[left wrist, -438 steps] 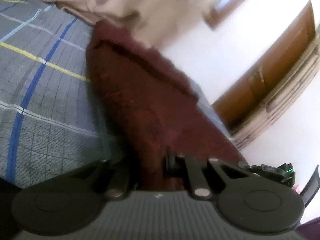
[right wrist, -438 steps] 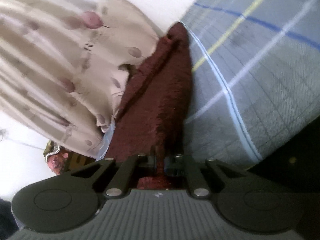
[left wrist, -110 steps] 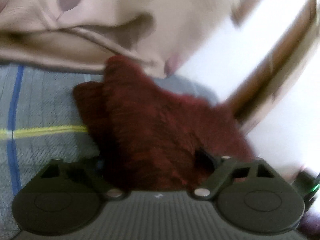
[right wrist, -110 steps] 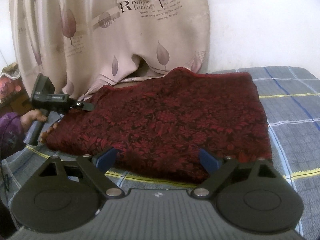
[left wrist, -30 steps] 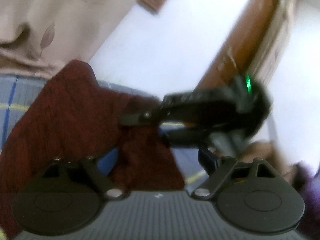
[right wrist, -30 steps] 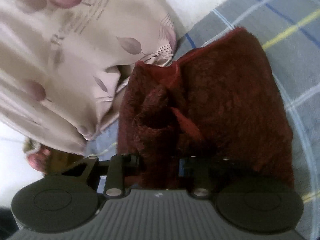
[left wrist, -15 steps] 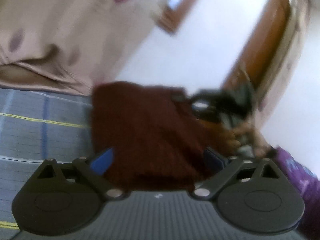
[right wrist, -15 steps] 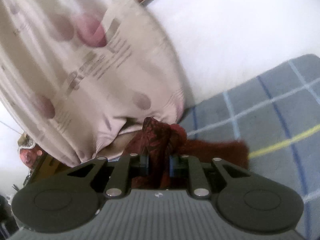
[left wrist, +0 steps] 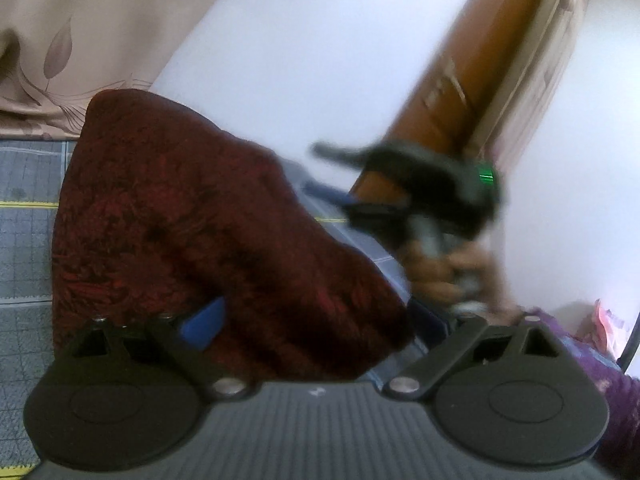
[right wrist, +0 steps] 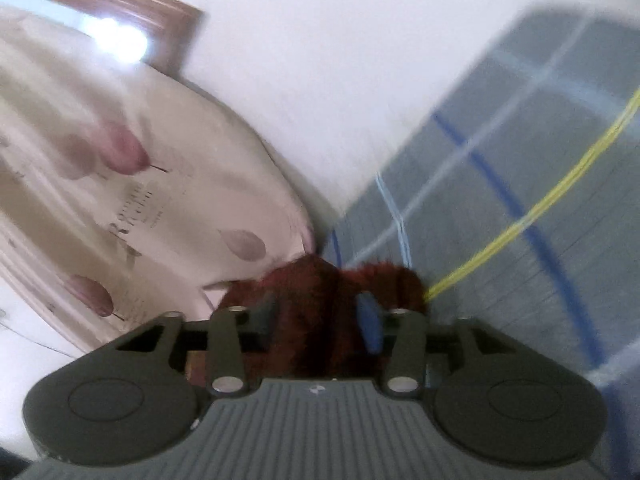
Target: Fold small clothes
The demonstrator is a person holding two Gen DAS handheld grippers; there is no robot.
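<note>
A dark red patterned cloth (left wrist: 192, 216) lies folded on the grey checked bedsheet (left wrist: 24, 240). My left gripper (left wrist: 316, 320) stands wide open low over the cloth's near edge, its blue left pad (left wrist: 200, 324) against the fabric without pinching it. In the left wrist view a hand holds my right gripper (left wrist: 320, 170) just past the cloth's right edge, jaws apart and opening. From the right wrist view the red cloth (right wrist: 320, 292) shows between the spread fingers of the right gripper (right wrist: 318, 316), and the pads do not press it.
A beige leaf-print curtain (right wrist: 120, 200) hangs behind the bed and touches the cloth's far end. A white wall (left wrist: 300, 60) and a brown wooden door (left wrist: 460, 80) stand beyond. A purple sleeve (left wrist: 600, 368) is at lower right. The checked sheet (right wrist: 520, 240) stretches right.
The right gripper's jaws, shut on a fold of the red cloth before, have spread and let it go. The left gripper has shifted and stays open over the cloth.
</note>
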